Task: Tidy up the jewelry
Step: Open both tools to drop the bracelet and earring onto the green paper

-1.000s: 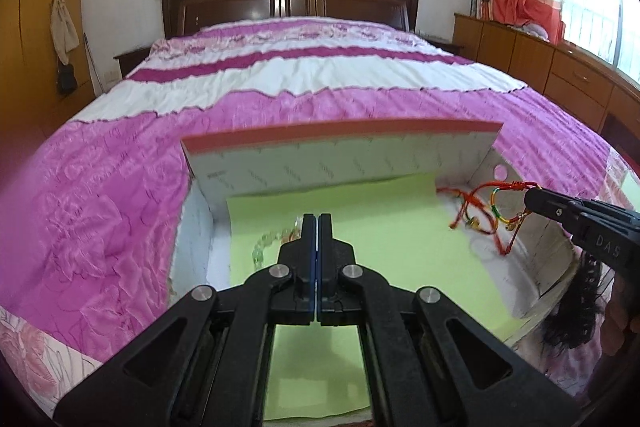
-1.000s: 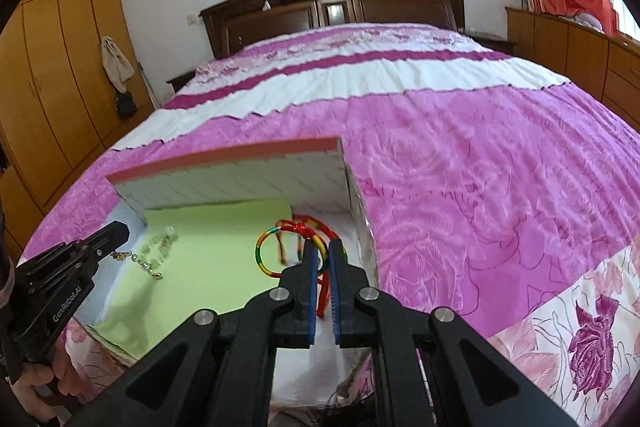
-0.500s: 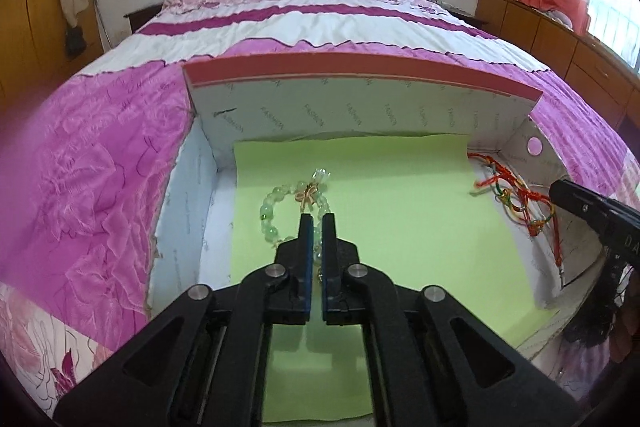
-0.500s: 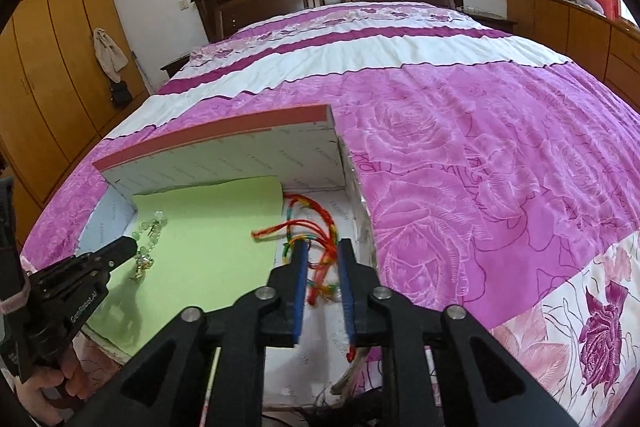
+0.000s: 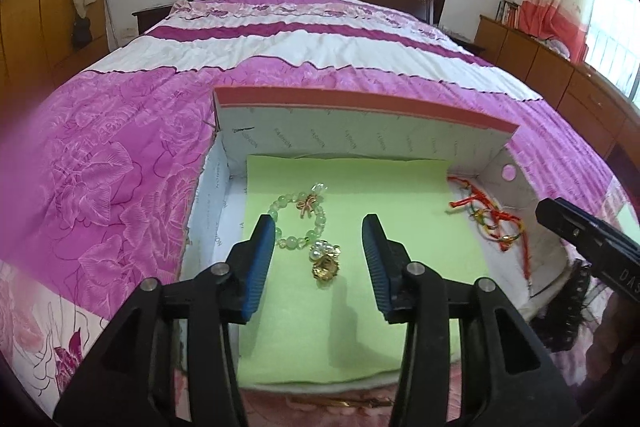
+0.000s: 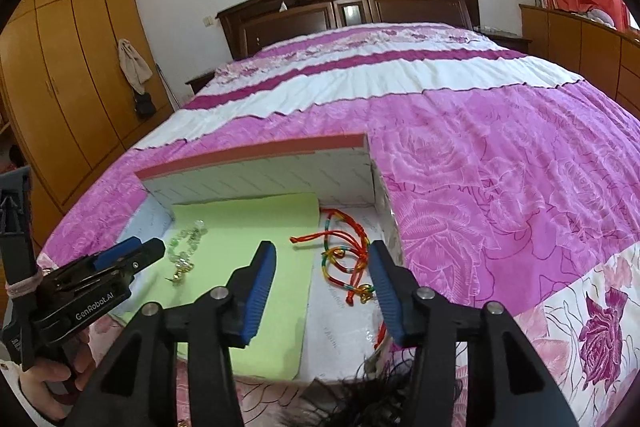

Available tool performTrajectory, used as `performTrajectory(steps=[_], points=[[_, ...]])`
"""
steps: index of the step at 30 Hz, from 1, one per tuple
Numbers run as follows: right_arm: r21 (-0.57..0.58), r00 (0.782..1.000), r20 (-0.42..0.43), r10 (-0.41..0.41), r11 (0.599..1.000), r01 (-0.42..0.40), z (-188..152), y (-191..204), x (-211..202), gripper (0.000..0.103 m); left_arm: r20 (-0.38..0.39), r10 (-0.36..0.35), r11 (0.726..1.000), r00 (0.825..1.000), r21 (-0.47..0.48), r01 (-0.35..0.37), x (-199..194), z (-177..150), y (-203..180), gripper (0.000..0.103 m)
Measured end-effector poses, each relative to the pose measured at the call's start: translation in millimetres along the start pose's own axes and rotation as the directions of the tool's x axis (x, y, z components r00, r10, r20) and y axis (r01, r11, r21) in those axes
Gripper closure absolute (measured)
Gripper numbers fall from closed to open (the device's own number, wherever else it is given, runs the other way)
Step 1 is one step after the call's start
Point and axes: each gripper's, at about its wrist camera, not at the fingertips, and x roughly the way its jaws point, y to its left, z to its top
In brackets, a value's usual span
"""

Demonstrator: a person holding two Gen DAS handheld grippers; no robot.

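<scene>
Two bracelets already lie in the box (image 5: 360,143): green beads (image 5: 298,223) near its left wall, red string (image 6: 346,255) by its right wall. Both grippers' fingers (image 5: 260,267) have just opened, empty.

The bedspread (image 5: 120,163) is shiny quilted cloth with a raised rose pattern. On it sits a box (image 5: 360,141) of matt printed card, floored with a sheet of matt pale-green paper (image 5: 400,227). The bead bracelet (image 5: 298,223) looks like glossy translucent glass or stone (which of the two cannot be told), with a polished gold-coloured metal bow and charm. The cord bracelet (image 6: 344,251) is braided thread with small shiny metal rings. The left gripper (image 5: 318,239) and right gripper (image 6: 322,269) are matt black plastic with ribbed blue rubbery pads and bright metal screws. The headboard (image 6: 352,7) is dark varnished wood.
</scene>
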Motion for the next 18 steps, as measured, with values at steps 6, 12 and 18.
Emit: performTrajectory(steps=[6, 12, 18], points=[[0.006, 0.999, 0.035, 0.021, 1.0, -0.022, -1, 3, -21, 0.048, 0.042, -0.023, 1.0, 0.999, -0.01, 0.024, -20, 4, -1, 0.064], [-0.012, 0.996, 0.08, 0.038, 0.999, -0.037, -2, 8, -41, 0.045, 0.077, -0.035, 0.999, 0.996, -0.016, 0.036, -38, 4, 0, 0.062], [-0.034, 0.991, 0.127, 0.047, 0.999, -0.043, -5, 14, -61, 0.044, 0.111, -0.041, 0.999, 0.993, -0.009, 0.042, -56, 4, -3, 0.061]])
